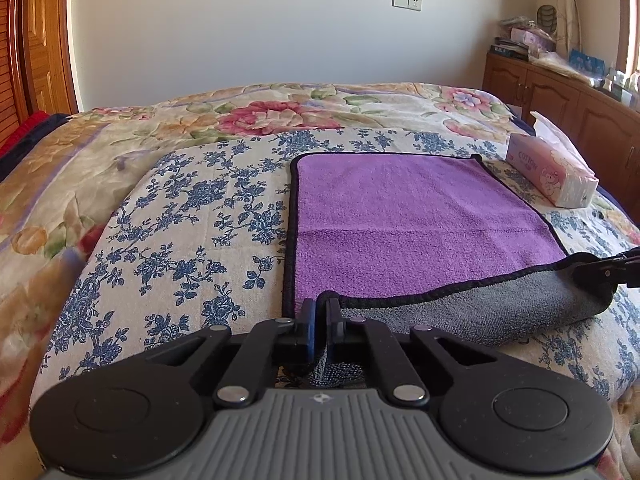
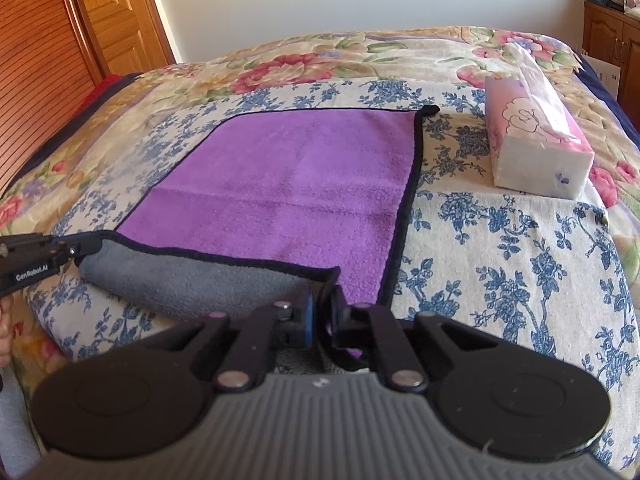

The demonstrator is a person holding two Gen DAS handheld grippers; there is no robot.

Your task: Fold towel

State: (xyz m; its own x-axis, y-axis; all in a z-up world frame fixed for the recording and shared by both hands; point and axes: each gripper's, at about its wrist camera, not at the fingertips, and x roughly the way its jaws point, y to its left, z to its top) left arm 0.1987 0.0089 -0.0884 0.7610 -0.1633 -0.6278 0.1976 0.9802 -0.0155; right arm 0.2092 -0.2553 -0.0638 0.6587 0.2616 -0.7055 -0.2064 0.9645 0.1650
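**Both grippers pinching the towel's near corners**

In the left wrist view, the left gripper (image 1: 319, 312) is sitting at 6 o'clock with its jaws drawn almost together, and a near corner of the towel (image 1: 416, 220) is lying pinched between them. The towel is stretching away toward 12 o'clock, its purple face lying flat on the blue-flowered sheet (image 1: 192, 216). Along the near edge the cloth is turning over, so that the grey underside (image 1: 480, 312) is showing as a rolled band (edged in black trim). At 3 o'clock the right gripper (image 1: 600, 270) is closing on the other near corner. A tissue box (image 1: 554, 174) is resting on the bed at about 2 o'clock, apart from the towel.

In the right wrist view, the right gripper (image 2: 322, 308) is sitting at 6 o'clock, jaws nearly together, with the towel's (image 2: 288, 184) black-edged corner passing between them. The grey underside (image 2: 192, 276) is running from there toward 9 o'clock, where the left gripper (image 2: 76, 250) is gripping the far end of that lifted edge. The purple face is lying spread toward 12 o'clock on the blue-flowered sheet (image 2: 500, 248). The tissue box (image 2: 536, 148) is standing at 2 o'clock, near the towel's right edge but not touching it.
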